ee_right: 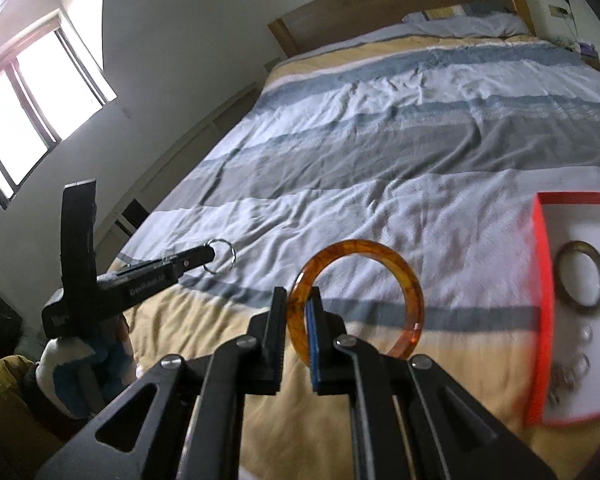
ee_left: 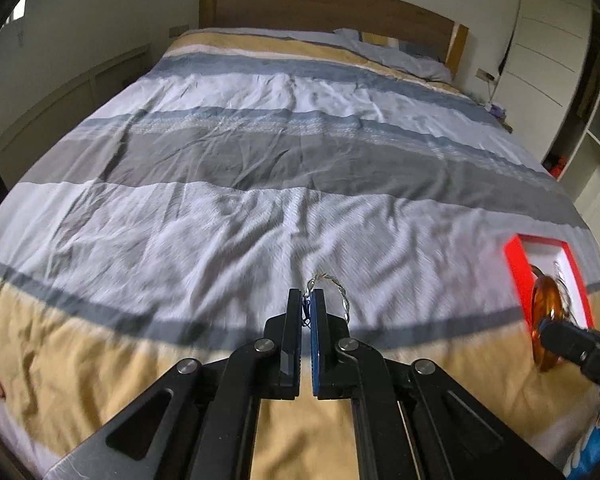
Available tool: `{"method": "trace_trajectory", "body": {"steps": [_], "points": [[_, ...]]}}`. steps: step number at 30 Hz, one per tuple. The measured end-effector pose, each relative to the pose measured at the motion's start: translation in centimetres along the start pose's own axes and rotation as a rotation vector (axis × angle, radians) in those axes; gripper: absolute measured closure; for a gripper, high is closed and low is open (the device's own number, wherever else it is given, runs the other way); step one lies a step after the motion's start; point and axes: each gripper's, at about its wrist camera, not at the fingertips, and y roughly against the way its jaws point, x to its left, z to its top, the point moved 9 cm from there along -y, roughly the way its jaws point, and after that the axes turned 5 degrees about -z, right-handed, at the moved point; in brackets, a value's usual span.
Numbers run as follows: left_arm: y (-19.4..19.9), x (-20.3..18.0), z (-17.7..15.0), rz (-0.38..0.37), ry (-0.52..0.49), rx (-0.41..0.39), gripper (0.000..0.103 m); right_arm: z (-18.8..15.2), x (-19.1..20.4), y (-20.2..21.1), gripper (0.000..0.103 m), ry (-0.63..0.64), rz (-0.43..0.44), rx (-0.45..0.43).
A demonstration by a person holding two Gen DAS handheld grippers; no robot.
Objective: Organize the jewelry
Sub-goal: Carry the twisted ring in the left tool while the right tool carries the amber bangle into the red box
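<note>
From my left wrist camera, my left gripper [ee_left: 307,300] has its jaws squeezed nearly together, pinching a thin silver twisted bracelet [ee_left: 339,294]. The bracelet pokes out past the tips and loops off to the right side. It hangs above the striped bed cover [ee_left: 260,208]. Far to the right sits a red box [ee_left: 518,272] with a white inside, lying on the bed. My right gripper [ee_left: 548,330] shows in front of that box, holding an orange bangle [ee_left: 545,312] seen edge-on.

From my right wrist camera, my right gripper [ee_right: 298,300] has its jaws narrow, clamped on the left side of the orange bangle [ee_right: 404,276]. The ring stands up and reaches off to the right, above the bed cover [ee_right: 380,160]. The red box [ee_right: 540,280] lies just to the right, and a dark bangle [ee_right: 580,278] and some small shiny pieces [ee_right: 576,364], too blurry to name, rest inside it. Over on the left, my left gripper [ee_right: 214,254] holds the silver bracelet [ee_right: 222,260] up in the air.
</note>
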Motion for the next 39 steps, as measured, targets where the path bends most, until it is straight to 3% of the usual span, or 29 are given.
{"method": "trace_trajectory", "body": {"steps": [5,11,17,23,32,39], "points": [[4.0,-2.8,-1.8,-0.026,-0.022,-0.021,0.1,-1.0,0.6,5.1,0.094,0.005,-0.015,-0.05],[6.5,-7.9,-3.2,-0.072,-0.063,-0.034,0.099,-2.5,-1.7,10.9,0.094,-0.023,-0.064,-0.107],[6.8,-15.1,-3.5,-0.148,-0.131,-0.027,0.099,-4.0,-6.8,16.5,0.094,-0.083,-0.149,-0.148],[4.5,-22.7,-3.8,-0.231,-0.201,0.012,0.099,-5.0,-13.9,20.6,0.094,-0.139,-0.263,-0.156],[-2.3,-31.3,-3.3,-0.298,-0.275,0.088,0.099,-3.0,-21.5,19.9,0.094,-0.152,-0.336,-0.127],[-8.5,-34.5,-1.3,-0.292,-0.312,0.119,0.099,0.7,-25.8,13.7,0.094,-0.144,-0.324,-0.09]]}}
